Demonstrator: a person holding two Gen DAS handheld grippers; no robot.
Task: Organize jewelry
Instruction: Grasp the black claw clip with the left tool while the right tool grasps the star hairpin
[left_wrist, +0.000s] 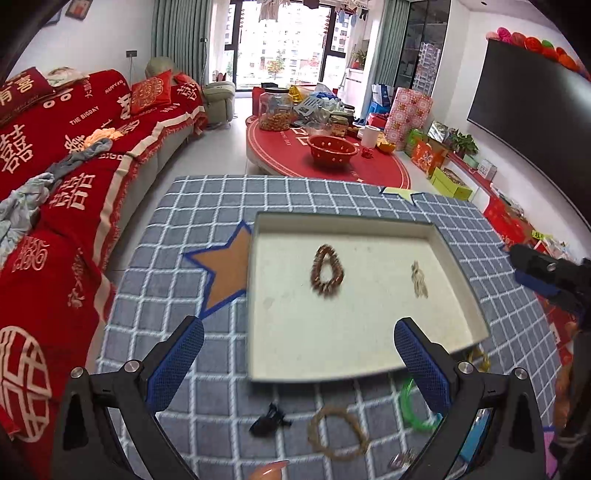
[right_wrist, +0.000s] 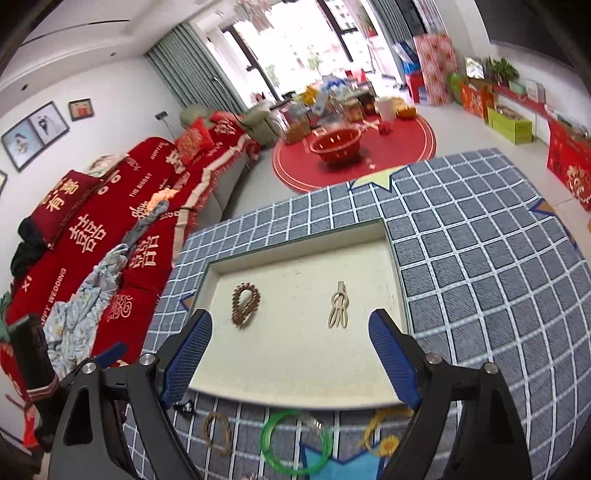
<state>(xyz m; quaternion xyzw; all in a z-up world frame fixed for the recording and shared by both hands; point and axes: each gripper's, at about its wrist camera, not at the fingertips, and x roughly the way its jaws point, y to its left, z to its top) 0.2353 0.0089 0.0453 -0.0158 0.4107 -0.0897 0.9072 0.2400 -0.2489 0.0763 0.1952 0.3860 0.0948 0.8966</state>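
Bright window (left_wrist: 284, 40) daylight, fisheye warp, slight blur

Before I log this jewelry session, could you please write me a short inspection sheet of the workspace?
Surface: blue checked cloth, star patches.
Job's things: cream tray holds a brown bead bracelet and a pale hair clip; green bangle, woven ring, black clip, yellow piece lie outside it.
Clutter: nothing seen.
Grippers: left hand-held gripper and right hand-held gripper open, empty.
Cables: nothing seen.
Surroundings: red sofa, crowded round table.

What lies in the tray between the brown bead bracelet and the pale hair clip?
Nothing: in the right wrist view, bare tray floor separates the bead bracelet from the hair clip.
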